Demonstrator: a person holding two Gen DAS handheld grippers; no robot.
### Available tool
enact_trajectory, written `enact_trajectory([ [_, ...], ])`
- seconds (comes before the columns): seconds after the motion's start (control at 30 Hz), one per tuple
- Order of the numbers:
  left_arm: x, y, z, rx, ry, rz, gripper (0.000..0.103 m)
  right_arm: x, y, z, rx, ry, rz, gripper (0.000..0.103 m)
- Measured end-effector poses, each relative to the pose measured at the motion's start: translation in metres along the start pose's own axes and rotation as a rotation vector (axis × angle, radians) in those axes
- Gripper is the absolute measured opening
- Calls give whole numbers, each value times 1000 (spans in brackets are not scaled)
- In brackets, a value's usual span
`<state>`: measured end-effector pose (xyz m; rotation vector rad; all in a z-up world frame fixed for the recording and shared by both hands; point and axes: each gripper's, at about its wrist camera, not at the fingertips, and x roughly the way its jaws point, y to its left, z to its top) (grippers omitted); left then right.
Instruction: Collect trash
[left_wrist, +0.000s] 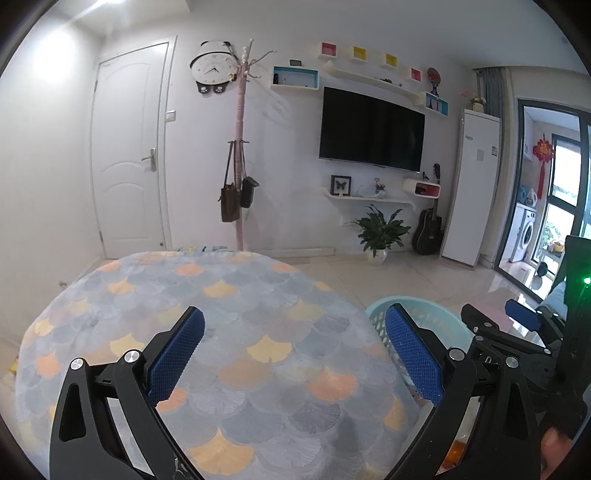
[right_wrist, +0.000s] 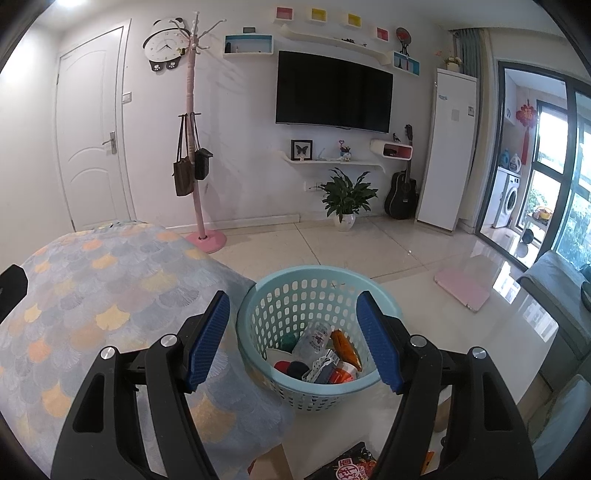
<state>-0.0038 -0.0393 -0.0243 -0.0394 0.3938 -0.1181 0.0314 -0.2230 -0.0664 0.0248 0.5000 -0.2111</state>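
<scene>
Hidden and cut-off items
My right finger covers part of the basket (right_wrist: 317, 291) rim; the red packet (right_wrist: 352, 467) runs off the bottom edge; the trash (right_wrist: 317, 354) labels are too small to read.

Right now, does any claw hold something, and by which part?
Nothing is held. The left claw and the right claw both stand open and empty; the trash lies in the basket.

A wall-mounted television (right_wrist: 334, 92) hangs above a potted plant (right_wrist: 347, 197). A pink coat stand (right_wrist: 194, 147) carries bags beside a white door (right_wrist: 94, 125).
</scene>
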Motion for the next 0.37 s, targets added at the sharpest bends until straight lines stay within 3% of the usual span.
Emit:
enact_trajectory([
  [0.37,2,9,2,-24,22,-5,95,-5,1,2,4,-6,-2,67],
])
